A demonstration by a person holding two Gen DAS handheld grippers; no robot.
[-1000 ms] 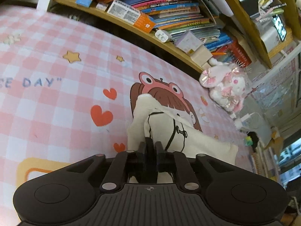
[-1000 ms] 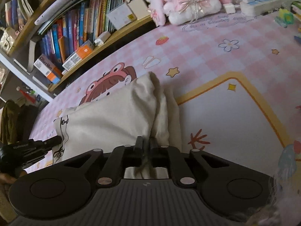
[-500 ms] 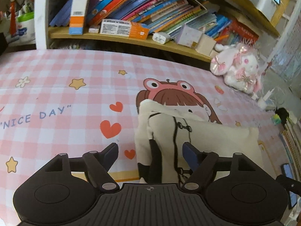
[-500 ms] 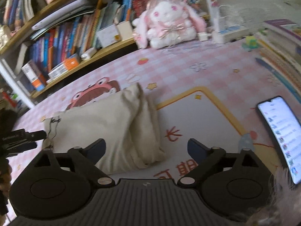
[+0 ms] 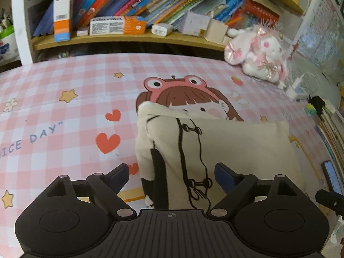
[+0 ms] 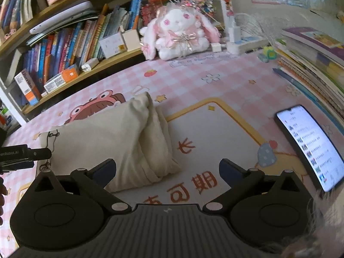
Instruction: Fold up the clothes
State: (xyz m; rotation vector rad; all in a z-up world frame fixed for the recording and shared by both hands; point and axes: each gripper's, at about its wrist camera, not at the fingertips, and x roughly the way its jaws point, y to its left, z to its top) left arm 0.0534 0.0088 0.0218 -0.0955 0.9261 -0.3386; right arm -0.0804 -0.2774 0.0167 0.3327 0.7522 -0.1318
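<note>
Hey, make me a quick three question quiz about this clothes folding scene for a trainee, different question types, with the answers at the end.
1. True or false: the right gripper is clamped on the cream garment.
2. Multiple choice: what lies on the mat to the right of the garment in the right wrist view? A) a mug B) a lit phone C) scissors
3. Fill in: the plush toy at the back of the pink checked mat is a ____.

Key:
1. False. Its jaws have just been opening and stand wide, nothing between them. The left gripper has opened too, and the garment under it lies free.
2. B
3. Bunny
</note>
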